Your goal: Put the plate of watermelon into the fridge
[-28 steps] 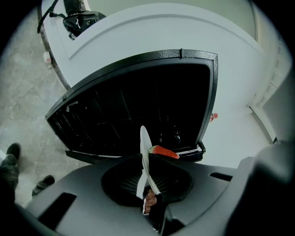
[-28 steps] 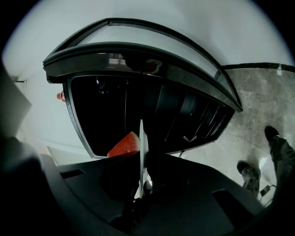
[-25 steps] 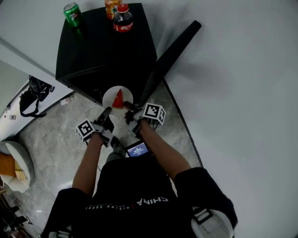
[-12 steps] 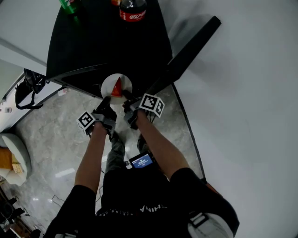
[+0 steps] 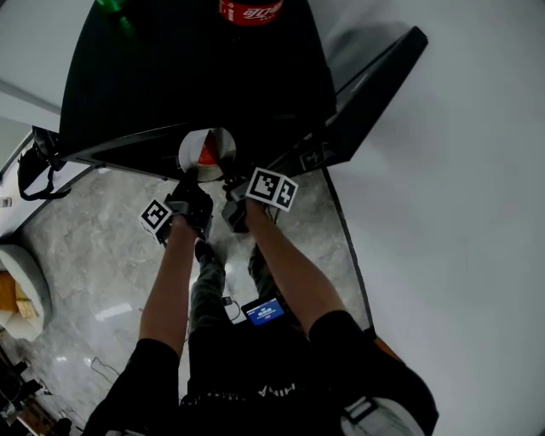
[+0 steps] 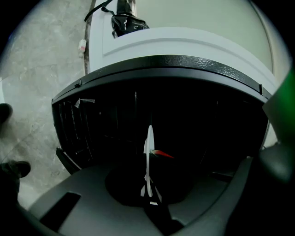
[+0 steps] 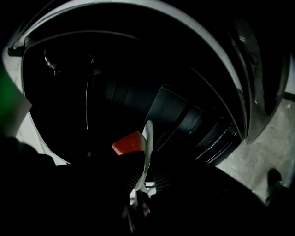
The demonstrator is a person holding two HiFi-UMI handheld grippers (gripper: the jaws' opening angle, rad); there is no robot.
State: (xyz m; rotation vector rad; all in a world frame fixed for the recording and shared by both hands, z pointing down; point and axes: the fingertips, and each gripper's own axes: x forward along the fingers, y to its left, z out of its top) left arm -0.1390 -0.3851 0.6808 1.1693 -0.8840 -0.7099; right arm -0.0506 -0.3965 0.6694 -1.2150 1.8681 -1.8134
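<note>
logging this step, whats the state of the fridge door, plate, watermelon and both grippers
fridge door: swung open
plate: gripped at its near rim, at the mouth of the fridge
watermelon slice: on the plate
left gripper: shut on the plate
right gripper: shut on the plate

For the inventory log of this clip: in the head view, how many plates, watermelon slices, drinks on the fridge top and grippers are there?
plate: 1
watermelon slice: 1
drinks: 2 (cola bottle, green can, both cut off by the frame edge)
grippers: 2 (left gripper, right gripper, each clamped on the plate rim)
Total: 6
</note>
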